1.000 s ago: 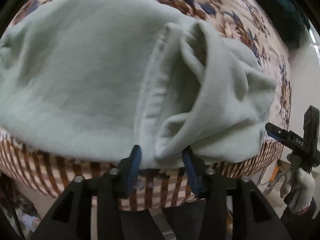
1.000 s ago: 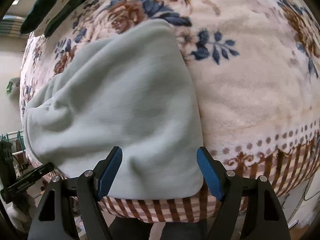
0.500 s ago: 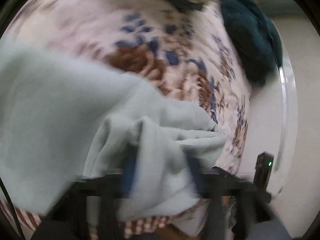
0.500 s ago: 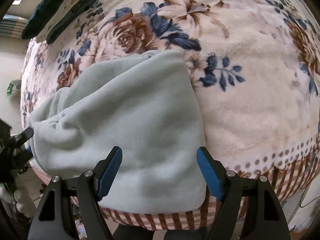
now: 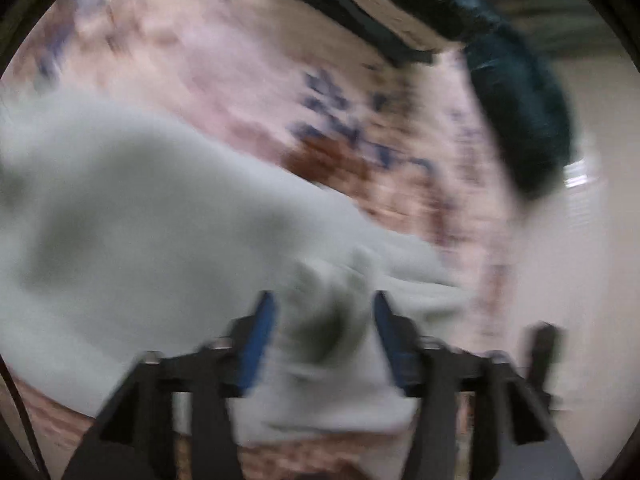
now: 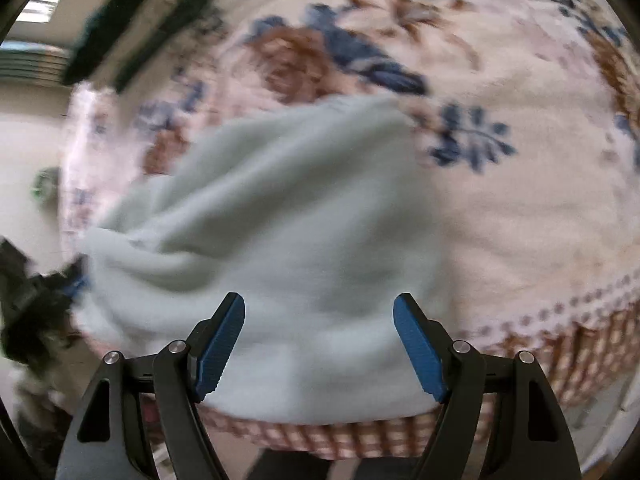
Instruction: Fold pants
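Pants [image 6: 288,240], pale green fleece, lie on the flowered blanket [image 6: 520,208] near its checked edge. Left gripper [image 5: 324,328]: blurry, but fingers pinch a bunched fold of pants at the blanket's edge. Right gripper [image 6: 320,340]: fingers spread wide over pants, gripping nothing. Dark green cloth [image 5: 520,120] at blanket's far end.

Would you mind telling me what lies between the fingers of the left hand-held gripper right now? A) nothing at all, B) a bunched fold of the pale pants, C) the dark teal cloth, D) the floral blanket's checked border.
B: in the left wrist view, a bunched fold of the pants sits between the fingers of the left hand-held gripper.
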Available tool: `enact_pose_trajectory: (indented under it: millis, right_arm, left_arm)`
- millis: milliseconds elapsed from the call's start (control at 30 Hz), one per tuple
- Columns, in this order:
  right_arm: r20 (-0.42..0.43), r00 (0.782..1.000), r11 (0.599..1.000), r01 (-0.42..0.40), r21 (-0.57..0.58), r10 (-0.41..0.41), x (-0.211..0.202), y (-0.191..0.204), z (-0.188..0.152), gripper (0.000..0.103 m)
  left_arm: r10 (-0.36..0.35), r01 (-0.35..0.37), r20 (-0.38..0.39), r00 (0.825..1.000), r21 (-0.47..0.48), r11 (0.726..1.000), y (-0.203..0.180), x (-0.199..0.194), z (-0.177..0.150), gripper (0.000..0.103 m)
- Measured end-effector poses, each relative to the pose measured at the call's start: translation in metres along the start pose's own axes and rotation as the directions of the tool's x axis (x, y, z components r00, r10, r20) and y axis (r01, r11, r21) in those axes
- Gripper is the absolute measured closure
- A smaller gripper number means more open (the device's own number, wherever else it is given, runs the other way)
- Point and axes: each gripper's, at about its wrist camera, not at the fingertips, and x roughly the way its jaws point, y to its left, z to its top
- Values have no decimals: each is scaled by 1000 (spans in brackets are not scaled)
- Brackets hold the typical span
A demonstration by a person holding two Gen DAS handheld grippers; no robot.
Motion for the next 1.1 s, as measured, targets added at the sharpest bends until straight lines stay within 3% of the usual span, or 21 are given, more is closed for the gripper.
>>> enact_pose_trajectory:
  millis: [67,133,200,300,333,367,400,433,467,533,667,767,833,933,1000,1033,1100]
  right_arm:
    - [-10,1000,994,-21,-110,21,-6,23,10,24]
    - [-12,1000,963,17,-269,-21,-7,53,22,24]
    - [-47,994,873,66,-483,-102,8,91,34,24]
    - [-62,966,642,119,-757,-252,45,137,38,24]
    - [-78,949,543,107,-833,-306,62,148,34,29]
    - [-87,937,485,94,-870,-338,71,153,30,51]
    - [-78,920,415,96,-905,-384,82,156,25,69]
    - [-58,908,384,117,-916,-415,88,156,24,88]
    - [-61,908,392,118,-912,-415,89,155,27,88]
    - [-75,926,465,115,-878,-370,81,153,37,90]
    - [-159,958,700,56,-712,-239,65,127,62,90]
    - [-185,965,789,34,-613,-185,69,109,67,90]
    - [-164,971,794,39,-607,-173,66,110,65,89]
    - [-166,966,759,44,-649,-198,59,118,59,82]
    - [-159,964,731,48,-681,-212,56,125,54,73]
    - [-162,963,723,45,-689,-214,57,127,52,65]
    - [-171,959,717,46,-696,-227,59,129,51,62]
  left_arm:
    - [-37,37,-20,999,22,999,-5,13,-6,38]
    - [-14,18,-55,998,64,998,-11,26,-11,38]
    - [-1,11,-88,996,110,994,-18,41,-15,38]
    - [59,-40,-90,994,197,980,-33,49,-25,39]
    - [87,-66,-84,993,229,971,-38,51,-28,48]
    - [103,-79,-80,991,258,963,-42,50,-32,67]
    - [131,-105,-81,988,272,956,-43,50,-34,75]
    - [163,-134,-85,983,279,951,-41,51,-37,82]
    - [170,-143,-79,982,275,951,-38,49,-40,86]
    - [198,-177,-57,979,262,949,-28,41,-43,86]
    - [228,-216,-57,972,174,961,3,37,-39,85]
    - [184,-177,-63,981,100,979,16,27,-37,82]
    - [154,-149,-72,985,79,986,16,21,-38,79]
    - [60,-58,-48,997,44,997,6,10,-32,75]
    - [10,-8,-23,1000,52,999,-7,8,-23,66]
    - [-7,8,-17,1000,59,998,-13,9,-18,57]
    - [-23,24,-24,999,68,997,-22,21,-4,51]
